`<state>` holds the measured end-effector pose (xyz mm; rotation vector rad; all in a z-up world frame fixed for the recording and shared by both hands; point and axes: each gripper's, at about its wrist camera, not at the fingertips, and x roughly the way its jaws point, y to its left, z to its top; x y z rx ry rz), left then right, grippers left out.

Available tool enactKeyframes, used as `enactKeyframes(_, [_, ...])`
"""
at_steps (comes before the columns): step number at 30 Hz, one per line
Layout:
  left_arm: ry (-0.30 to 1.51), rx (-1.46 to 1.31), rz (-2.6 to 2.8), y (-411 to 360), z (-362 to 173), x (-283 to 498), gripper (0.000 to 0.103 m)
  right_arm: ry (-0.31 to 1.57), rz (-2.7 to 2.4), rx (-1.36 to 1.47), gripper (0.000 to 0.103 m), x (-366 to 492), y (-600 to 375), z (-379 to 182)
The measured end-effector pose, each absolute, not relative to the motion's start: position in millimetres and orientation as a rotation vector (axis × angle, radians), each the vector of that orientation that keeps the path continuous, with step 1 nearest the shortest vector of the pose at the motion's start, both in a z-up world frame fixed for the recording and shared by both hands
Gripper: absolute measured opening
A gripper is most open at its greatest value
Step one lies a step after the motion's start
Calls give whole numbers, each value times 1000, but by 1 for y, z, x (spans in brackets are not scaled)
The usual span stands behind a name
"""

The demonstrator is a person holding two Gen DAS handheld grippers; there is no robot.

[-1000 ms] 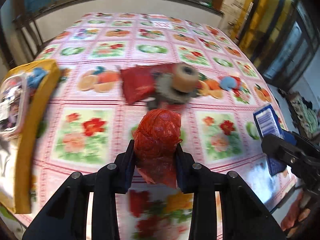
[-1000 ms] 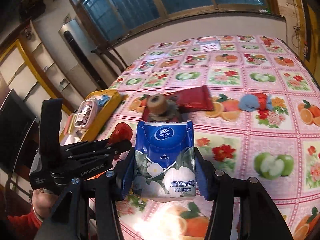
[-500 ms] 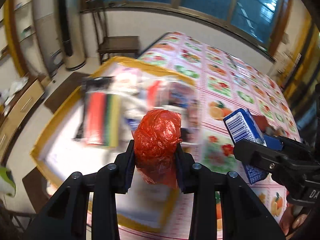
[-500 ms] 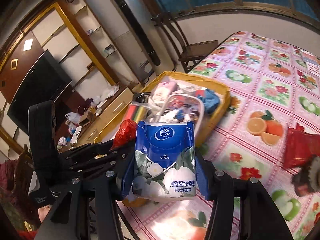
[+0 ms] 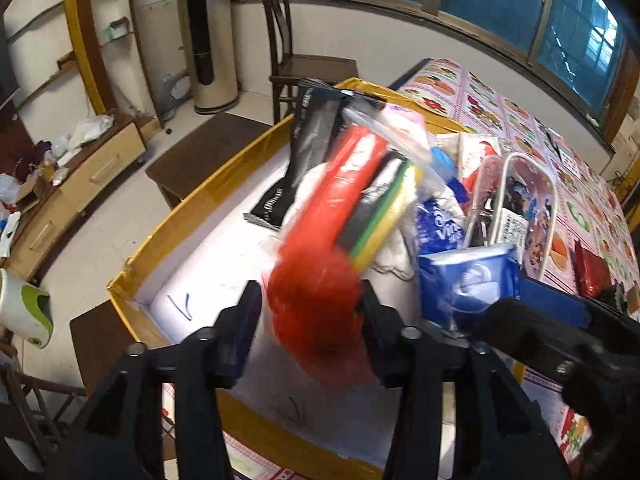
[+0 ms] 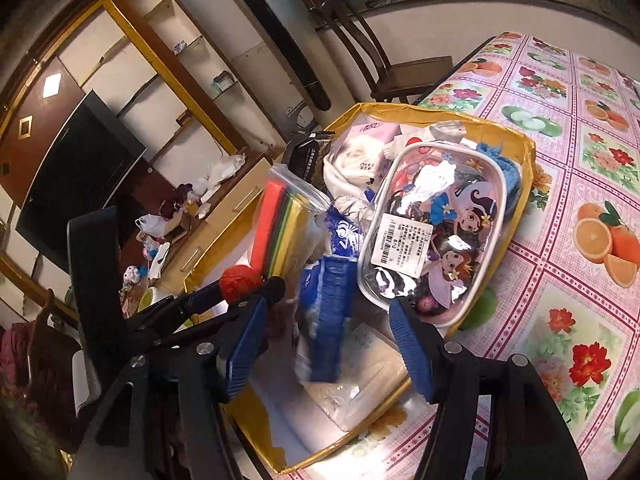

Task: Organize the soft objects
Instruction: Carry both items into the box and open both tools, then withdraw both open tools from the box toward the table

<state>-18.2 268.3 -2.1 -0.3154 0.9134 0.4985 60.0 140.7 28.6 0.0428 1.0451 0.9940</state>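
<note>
Above the yellow box (image 6: 524,152) at the table's (image 6: 568,184) edge, the left tool (image 5: 308,312) stands spread, the crumpled red plastic bag (image 5: 320,300) blurred between its fingers and touching the right one. The right tool (image 6: 328,344) is spread wide; the blue tissue pack (image 6: 328,316) sits loose and blurred between its fingers, over the box. At 1 o'clock from it lies a clear cartoon pouch (image 6: 436,232); at 11 o'clock, a bagged stack of coloured sheets (image 6: 280,224).
</note>
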Motion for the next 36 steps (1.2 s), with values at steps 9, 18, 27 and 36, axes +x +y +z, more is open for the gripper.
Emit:
enactKeyframes(9, [787, -233, 572, 245, 18, -31, 67, 965, 1004, 111, 80, 45, 79, 55])
enactKeyframes(18, [764, -182, 467, 192, 34, -20, 69, 910, 873, 198, 81, 48, -16, 71])
enactKeyframes(27, [750, -102, 401, 136, 49, 1, 69, 866, 704, 237, 83, 53, -116, 79])
enactKeyframes(36, [783, -56, 295, 89, 53, 26, 69, 855, 453, 273, 88, 77, -227, 66])
